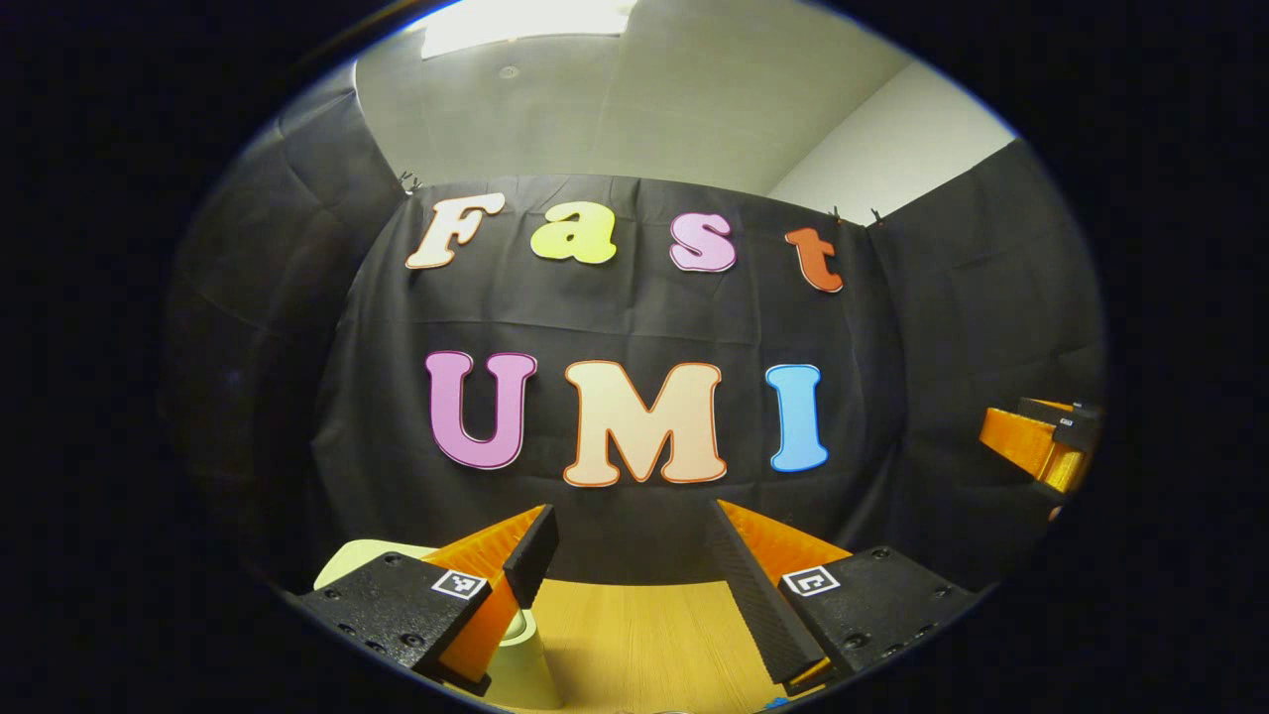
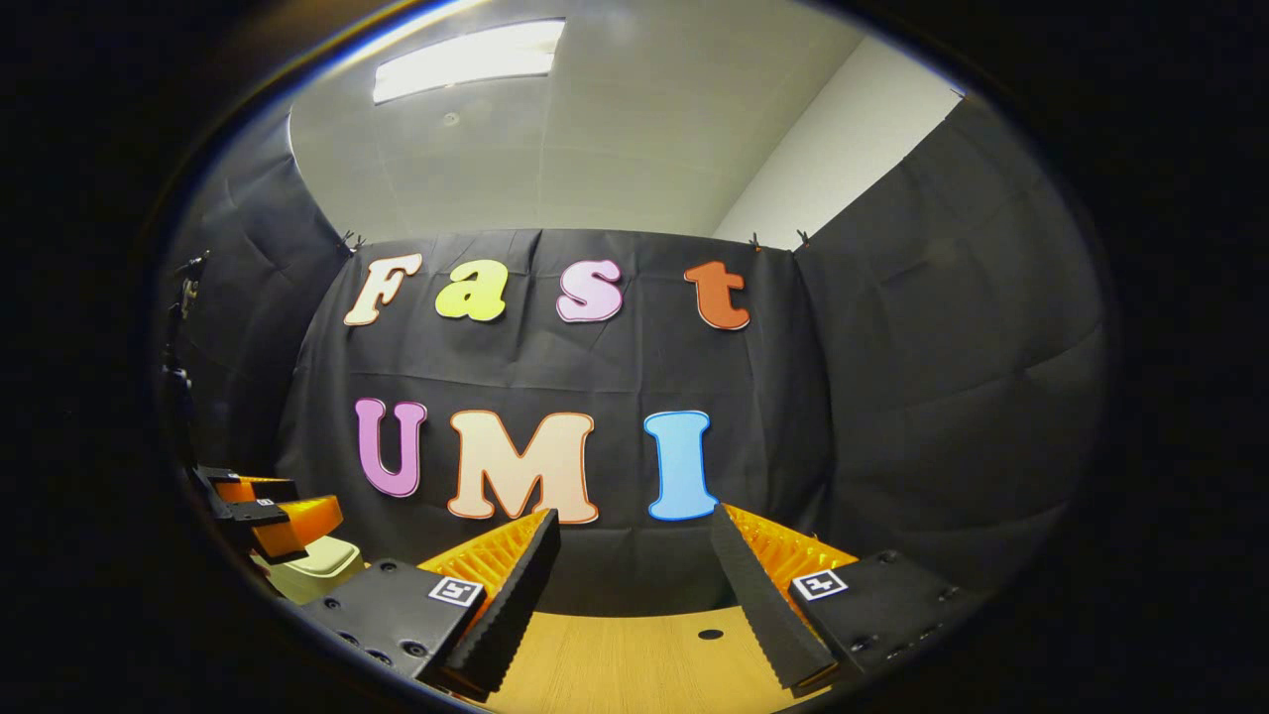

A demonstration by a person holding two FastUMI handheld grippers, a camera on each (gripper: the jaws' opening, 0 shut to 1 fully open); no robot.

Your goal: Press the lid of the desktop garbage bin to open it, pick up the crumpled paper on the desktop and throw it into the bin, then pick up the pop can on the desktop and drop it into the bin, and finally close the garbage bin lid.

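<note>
Smooth wooden desktop (image 2: 634, 664); pale rounded bin (image 2: 315, 567); both jaws spread.

A bright ceiling light (image 2: 466, 59) glares white up top (washed out in both views). The desk (image 2: 634, 659) glows warm. Edges bend and go dark.

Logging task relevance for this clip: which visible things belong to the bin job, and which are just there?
Job: garbage bin, left gripper, right gripper, both open.
Just there: wooden table, ceiling light, booth cloth.
</note>
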